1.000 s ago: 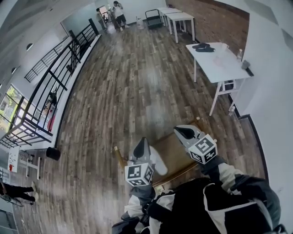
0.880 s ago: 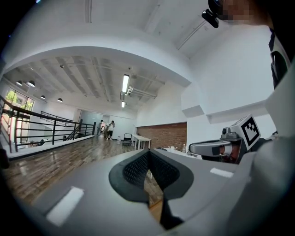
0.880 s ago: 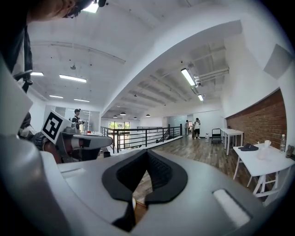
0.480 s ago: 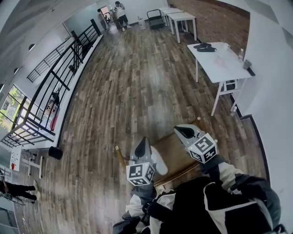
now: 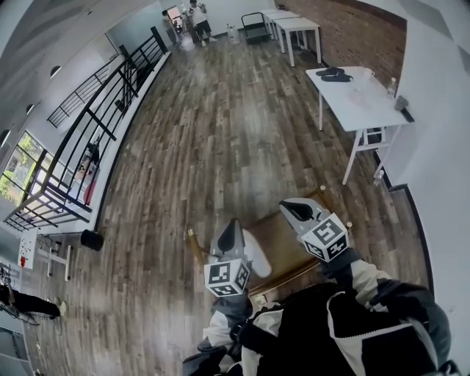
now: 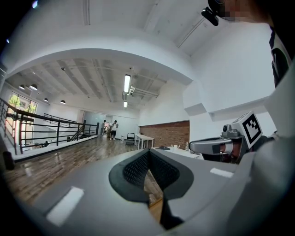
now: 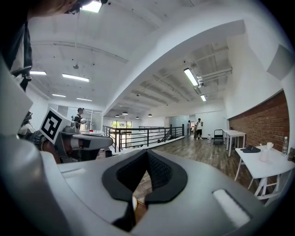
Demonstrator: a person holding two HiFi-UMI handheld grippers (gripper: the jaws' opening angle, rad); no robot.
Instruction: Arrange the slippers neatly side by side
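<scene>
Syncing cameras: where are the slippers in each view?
Head view: slippers upper right, on the white table's far end.
Left gripper view: slippers small, just right of centre.
Right gripper view: slippers near the right edge, below mid-height.
Shared landmark: the white table under them.

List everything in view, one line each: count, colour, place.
slippers: two, dark, far end of the near table
white table: one, at right
cup: one, white, beside the slippers
bottle: one, clear, table's right edge
far tables: two, white, by the brick wall
railing: one, black, along the left
black cylinder: one, on the floor near the railing
wooden chair: one, brown, below both grippers
people: two, far end of the room
left hand-held gripper: grey, shut, empty
right hand-held gripper: grey, shut, empty
</scene>
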